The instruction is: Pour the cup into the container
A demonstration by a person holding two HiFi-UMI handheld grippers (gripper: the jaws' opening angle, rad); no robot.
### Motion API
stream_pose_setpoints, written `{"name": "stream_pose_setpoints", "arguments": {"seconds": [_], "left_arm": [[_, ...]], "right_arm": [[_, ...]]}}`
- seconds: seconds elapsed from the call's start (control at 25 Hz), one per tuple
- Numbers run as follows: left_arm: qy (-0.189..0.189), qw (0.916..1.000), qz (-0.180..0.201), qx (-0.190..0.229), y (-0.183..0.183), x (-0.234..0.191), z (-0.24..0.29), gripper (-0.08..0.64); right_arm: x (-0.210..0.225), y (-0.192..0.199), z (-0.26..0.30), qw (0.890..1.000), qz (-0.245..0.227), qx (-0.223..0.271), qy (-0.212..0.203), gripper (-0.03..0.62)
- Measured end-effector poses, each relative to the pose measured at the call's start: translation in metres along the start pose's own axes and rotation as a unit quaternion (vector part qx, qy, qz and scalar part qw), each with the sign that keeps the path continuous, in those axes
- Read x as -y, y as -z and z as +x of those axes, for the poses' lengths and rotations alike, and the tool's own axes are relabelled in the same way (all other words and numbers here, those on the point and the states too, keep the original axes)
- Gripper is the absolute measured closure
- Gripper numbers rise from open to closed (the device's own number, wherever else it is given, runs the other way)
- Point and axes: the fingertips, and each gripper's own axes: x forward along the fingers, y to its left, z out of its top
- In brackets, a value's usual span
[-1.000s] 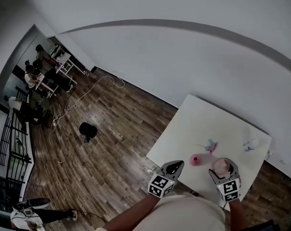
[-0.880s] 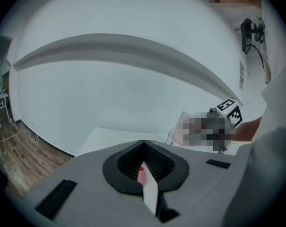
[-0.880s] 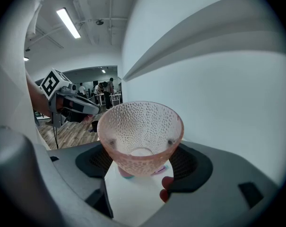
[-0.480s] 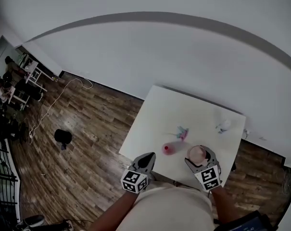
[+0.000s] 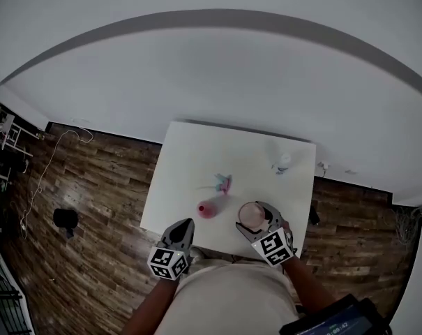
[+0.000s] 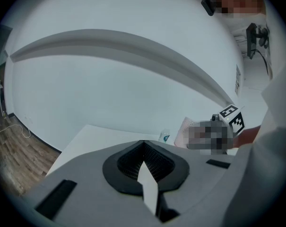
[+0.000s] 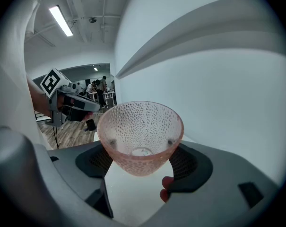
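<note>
A pink dimpled glass cup (image 7: 142,135) stands upright between the jaws of my right gripper (image 7: 143,163), which is shut on it. In the head view the cup (image 5: 252,215) hangs over the near part of the white table (image 5: 197,152). A small red container (image 5: 208,209) sits on the table just left of the cup, and it shows as a red patch (image 7: 167,189) below the cup. My left gripper (image 5: 183,227) is at the table's near edge, left of the container, jaws closed on nothing (image 6: 143,148).
A small pink and blue object (image 5: 223,183) lies beyond the red container. A small white bottle (image 5: 283,161) stands near the table's far right corner, also seen in the left gripper view (image 6: 165,136). A white wall runs behind the table, with wooden floor around it.
The head view has swung so the table now sits at the middle. Both grippers have shifted a little at the table's near edge. The cup stays in the right gripper.
</note>
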Motion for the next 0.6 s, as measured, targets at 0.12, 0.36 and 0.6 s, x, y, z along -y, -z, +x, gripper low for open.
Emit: {"name": "stream_pose_setpoints", "arguments": {"seconds": [0.12, 0.36, 0.6], "left_arm": [[0.007, 0.9999, 0.002, -0.011, 0.005, 0.009, 0.008, 0.551], [0.003, 0.9999, 0.004, -0.014, 0.005, 0.010, 0.011, 0.551], [0.000, 1.0000, 0.000, -0.010, 0.004, 0.010, 0.012, 0.551]], "right_arm": [[0.007, 0.009, -0.006, 1.000, 0.008, -0.006, 0.005, 0.229], [0.009, 0.013, -0.013, 1.000, 0.020, -0.003, 0.010, 0.229], [0.009, 0.016, -0.018, 1.000, 0.018, -0.001, 0.015, 0.229]]}}
